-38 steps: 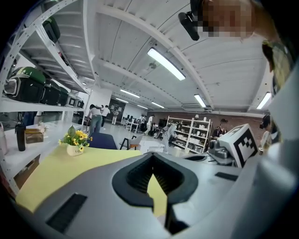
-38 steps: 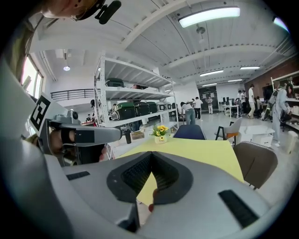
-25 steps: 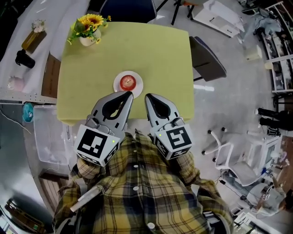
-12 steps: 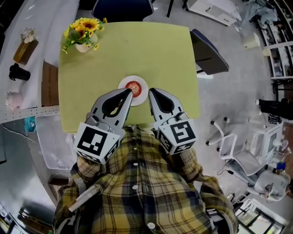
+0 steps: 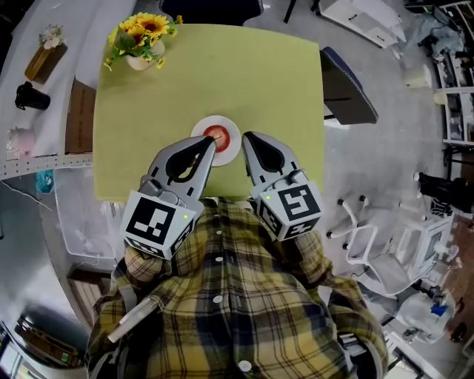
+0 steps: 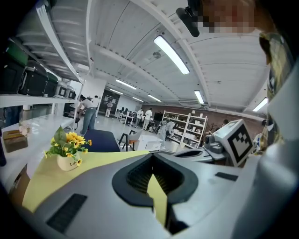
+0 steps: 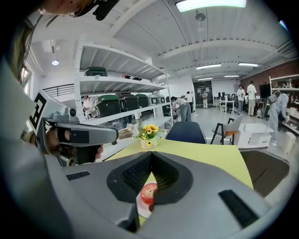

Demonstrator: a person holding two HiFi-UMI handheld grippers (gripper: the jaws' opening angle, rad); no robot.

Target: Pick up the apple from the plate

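A red apple (image 5: 217, 134) sits on a small white plate (image 5: 230, 145) on the yellow-green table (image 5: 222, 74), near its front edge. My left gripper (image 5: 210, 141) is shut and empty, its tip over the plate's near-left rim beside the apple. My right gripper (image 5: 247, 137) is also shut and empty, its tip just right of the plate. In the right gripper view the apple (image 7: 148, 192) and plate (image 7: 141, 206) show through the hollow behind the closed tips (image 7: 150, 157). The left gripper view shows only table through its closed jaws (image 6: 152, 157).
A pot of sunflowers (image 5: 142, 41) stands at the table's far left corner. A dark chair (image 5: 346, 89) is at the table's right and another (image 5: 215, 7) at the far side. A white counter on the left carries a black mug (image 5: 28, 96).
Both grippers have moved forward towards the plate. The left tip now reaches over the plate's rim and the right tip stands beside it. Both stayed shut.
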